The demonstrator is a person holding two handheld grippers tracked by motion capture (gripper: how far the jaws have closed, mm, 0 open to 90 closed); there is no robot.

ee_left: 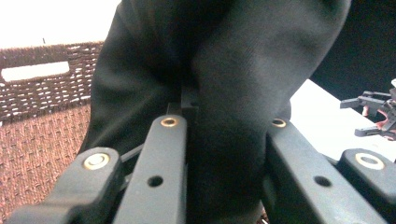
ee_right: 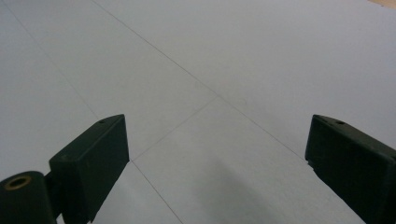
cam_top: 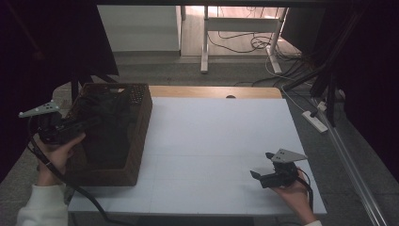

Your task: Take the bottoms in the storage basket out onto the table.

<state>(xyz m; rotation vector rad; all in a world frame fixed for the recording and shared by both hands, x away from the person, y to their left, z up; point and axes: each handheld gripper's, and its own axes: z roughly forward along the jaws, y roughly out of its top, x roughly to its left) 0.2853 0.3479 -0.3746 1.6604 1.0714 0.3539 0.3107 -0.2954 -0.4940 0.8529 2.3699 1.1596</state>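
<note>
A black cloth (cam_top: 109, 123) lies bunched in a brown wicker basket (cam_top: 137, 141) at the table's left end. My left gripper (cam_top: 95, 122) reaches into the basket from the left, held in a hand with a white sleeve. In the left gripper view the black cloth (ee_left: 243, 70) rises as a thick fold between the jaws, and my left gripper (ee_left: 224, 154) is shut on it. My right gripper (cam_top: 261, 165) rests low over the white table top (cam_top: 211, 136) near the front right, jaws pointing left. In its own view my right gripper (ee_right: 217, 154) stands open over bare white surface.
The basket's woven wall with a handle slot (ee_left: 35, 71) stands behind the cloth. The right gripper (ee_left: 373, 109) shows far off in the left gripper view. A power strip (cam_top: 315, 121) and cables lie on the floor at the right. White desk legs (cam_top: 205, 42) stand beyond the table.
</note>
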